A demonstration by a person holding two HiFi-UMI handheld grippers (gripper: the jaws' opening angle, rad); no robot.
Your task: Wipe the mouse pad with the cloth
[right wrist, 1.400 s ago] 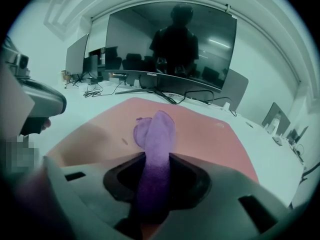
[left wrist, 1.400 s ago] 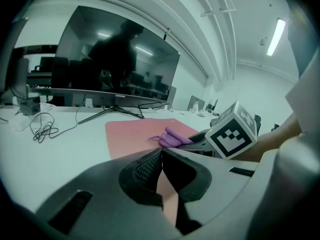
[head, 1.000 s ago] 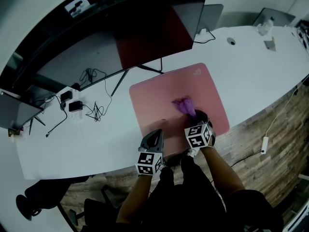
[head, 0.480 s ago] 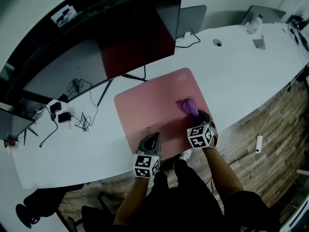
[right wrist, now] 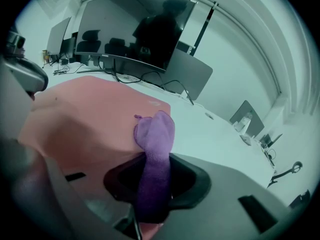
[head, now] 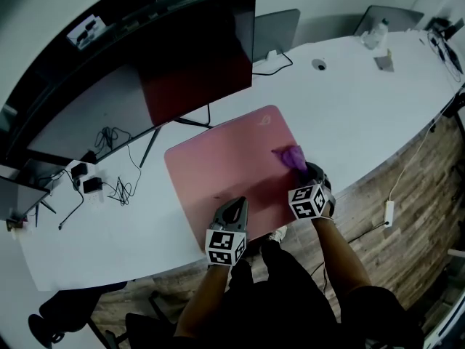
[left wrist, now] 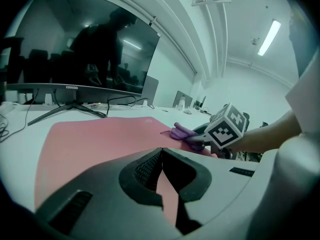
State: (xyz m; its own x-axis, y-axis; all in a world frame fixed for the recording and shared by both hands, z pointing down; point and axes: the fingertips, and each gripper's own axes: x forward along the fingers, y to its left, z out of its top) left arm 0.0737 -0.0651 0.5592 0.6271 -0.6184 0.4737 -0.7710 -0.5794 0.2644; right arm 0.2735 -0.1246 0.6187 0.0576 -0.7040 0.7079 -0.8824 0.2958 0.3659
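A large pink mouse pad (head: 225, 169) lies on the white desk in front of a dark monitor. My right gripper (head: 306, 174) is shut on a purple cloth (head: 293, 156), whose free end rests on the pad near its right edge; the cloth (right wrist: 155, 134) sticks out between the jaws in the right gripper view. My left gripper (head: 234, 211) rests on the pad's near edge, its jaws shut with nothing between them. In the left gripper view the pad (left wrist: 95, 139) stretches ahead and the cloth (left wrist: 182, 131) shows at the right gripper.
A big monitor (head: 182, 46) on a stand is behind the pad. Cables and adapters (head: 94, 177) lie to the left on the white desk (head: 363, 107). A laptop (head: 276, 27) and small items (head: 381, 60) sit far right. The desk's curved edge runs just below my grippers.
My right gripper has drawn the cloth rightward toward the pad's right edge. The left gripper stays on the near edge. The head view has shifted.
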